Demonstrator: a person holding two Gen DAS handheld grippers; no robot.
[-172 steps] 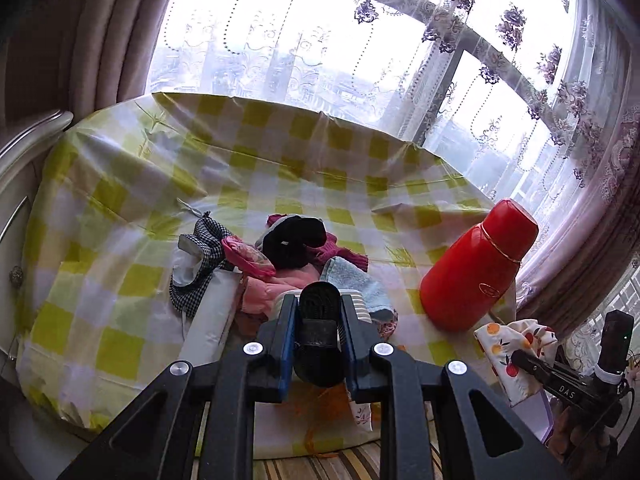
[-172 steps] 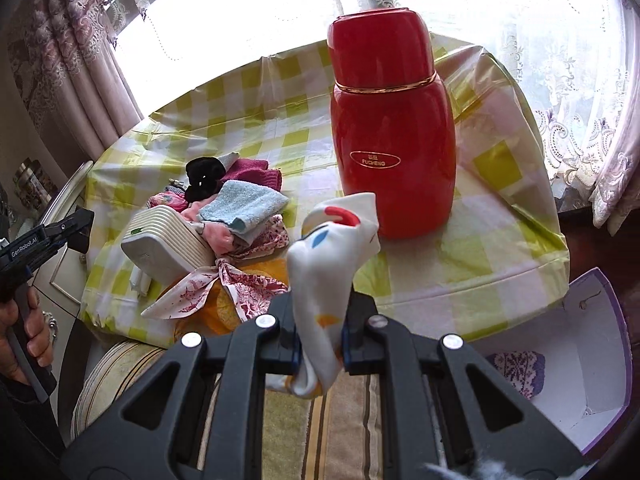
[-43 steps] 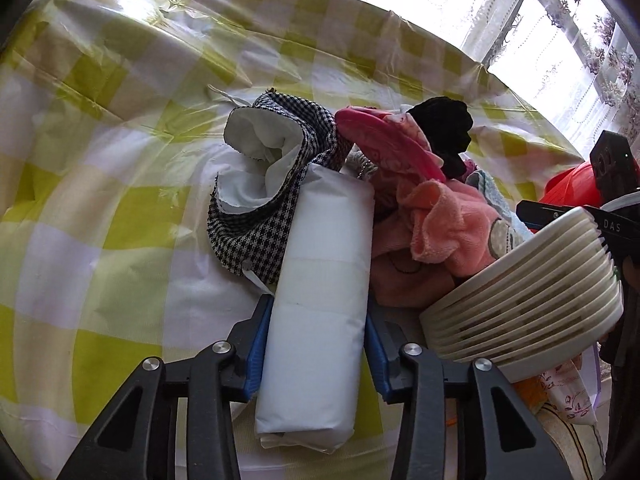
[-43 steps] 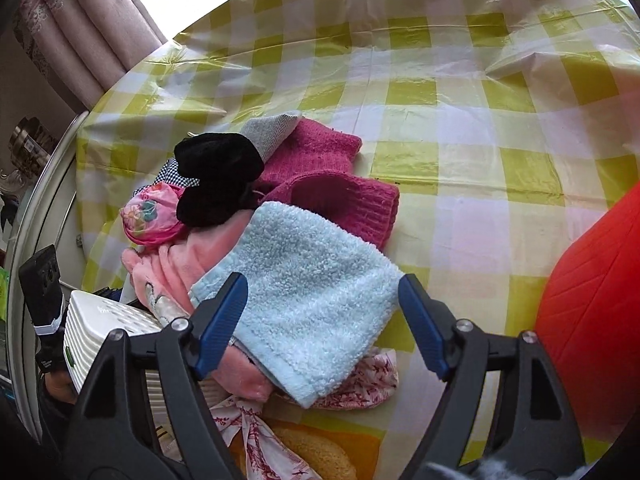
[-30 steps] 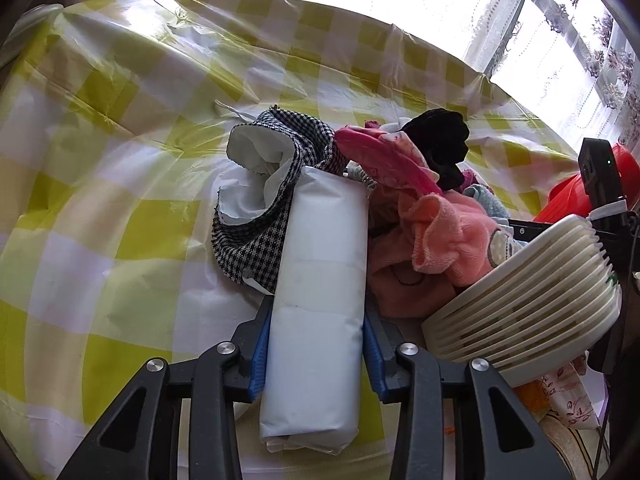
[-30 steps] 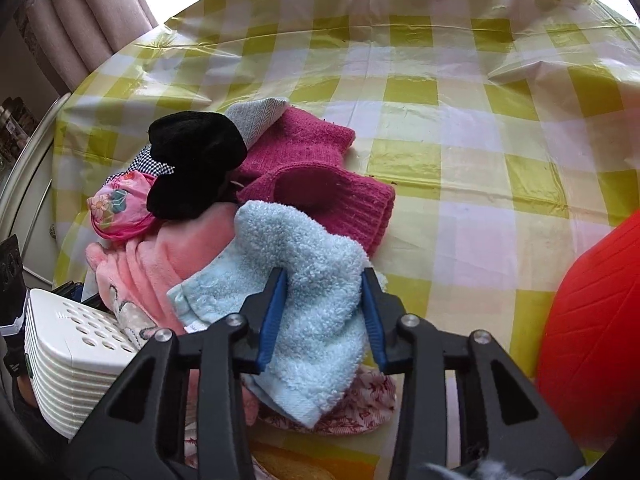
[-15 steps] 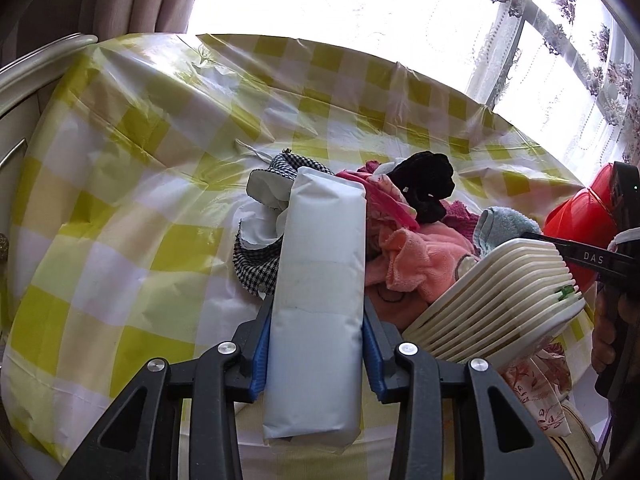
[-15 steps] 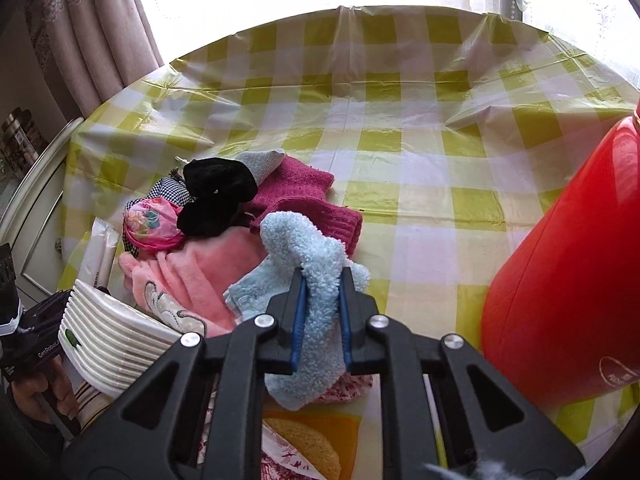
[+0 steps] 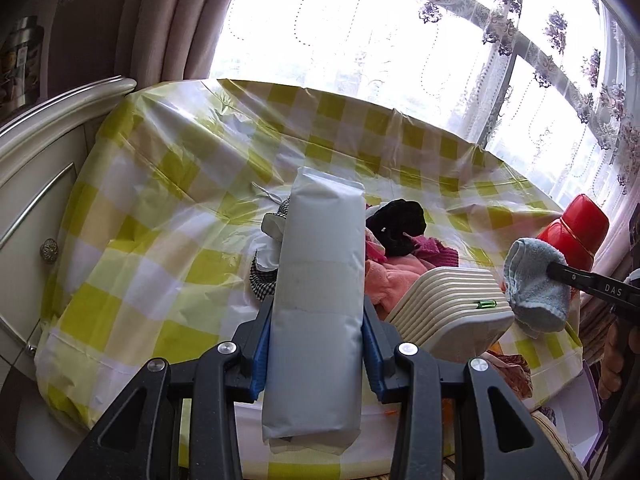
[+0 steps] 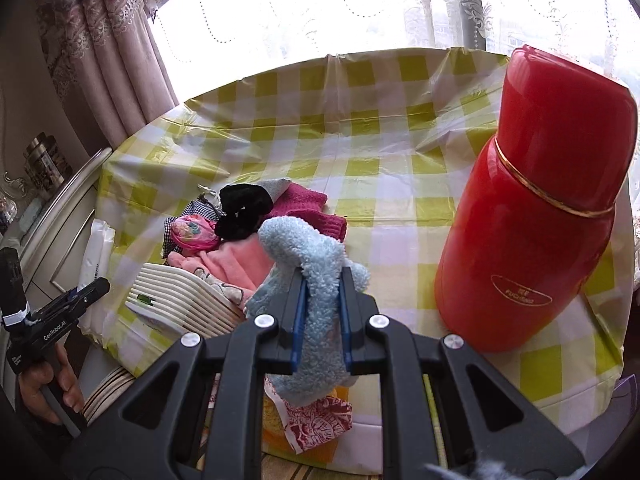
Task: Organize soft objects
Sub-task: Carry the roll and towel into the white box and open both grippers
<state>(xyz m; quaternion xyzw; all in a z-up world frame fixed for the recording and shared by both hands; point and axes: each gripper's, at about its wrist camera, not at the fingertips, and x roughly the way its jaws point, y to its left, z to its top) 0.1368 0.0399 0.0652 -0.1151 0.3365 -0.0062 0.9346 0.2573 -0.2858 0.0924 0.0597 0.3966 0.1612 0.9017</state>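
My left gripper is shut on a long white soft packet and holds it lifted above the table's near edge. My right gripper is shut on a light blue fluffy towel, raised off the pile; the towel also shows in the left wrist view. A pile of soft things stays on the yellow-checked tablecloth: a black cloth, a magenta towel, a pink cloth, a floral pink item and a checked cloth.
A tall red flask stands on the table at the right. A white ribbed basket leans at the near edge of the pile. A white cabinet stands left of the table. An open box lies low at right.
Both grippers have pulled back and up from the pile. The white packet has lifted off the table and the blue towel has lifted off the pile.
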